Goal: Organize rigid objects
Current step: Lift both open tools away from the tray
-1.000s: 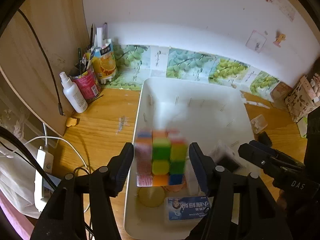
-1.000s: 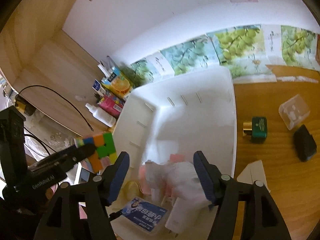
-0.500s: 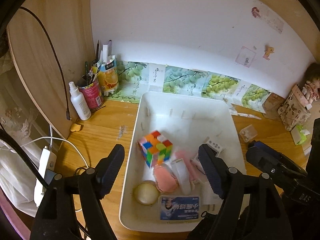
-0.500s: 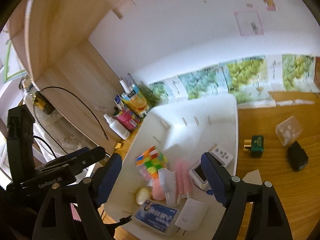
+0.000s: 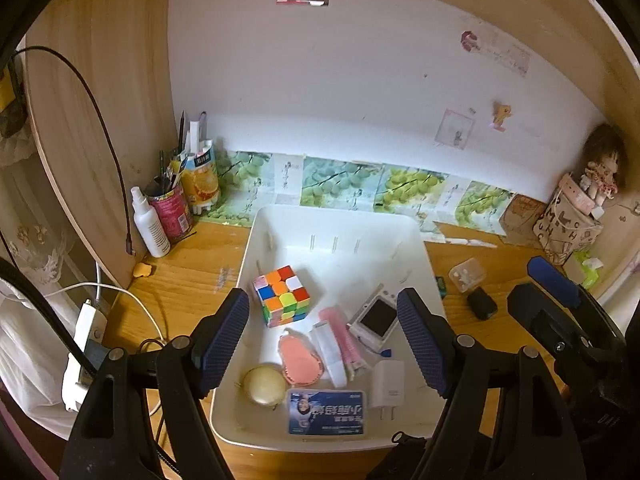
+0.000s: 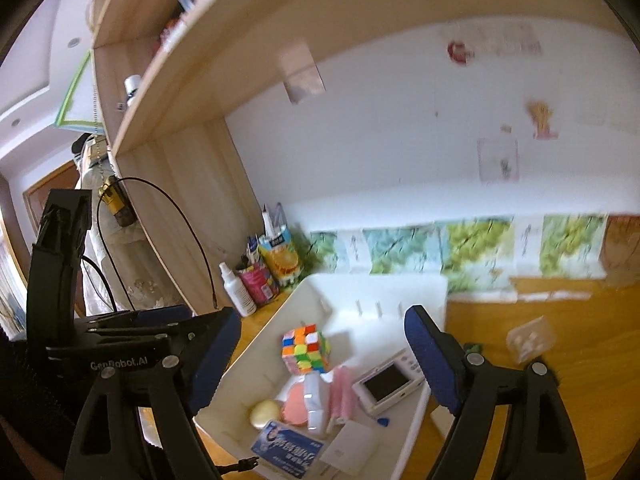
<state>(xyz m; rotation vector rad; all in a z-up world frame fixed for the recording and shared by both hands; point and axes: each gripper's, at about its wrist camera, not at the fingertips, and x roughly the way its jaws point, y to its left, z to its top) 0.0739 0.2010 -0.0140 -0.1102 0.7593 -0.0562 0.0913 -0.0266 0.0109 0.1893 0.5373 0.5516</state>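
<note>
Both grippers, left point(image 5: 323, 336) and right point(image 6: 322, 354), w/ fingers wide, holding nothing. Black case point(image 5: 482, 303) lies right of tray point(image 5: 336, 216) on table, nearer right gripper.

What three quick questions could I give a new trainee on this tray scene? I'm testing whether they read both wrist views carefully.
1. True or false: the puzzle cube lies inside the white tray.
2. Multiple choice: the left tongs are (A) shut on the cube, (B) open and holding nothing, (C) shut on the charger.
3. Fill in: the small black object lies on the ____, outside the tray.

Key:
1. True; it sits toward the tray's left wall.
2. B; the right tongs are open too.
3. Desk.
</note>
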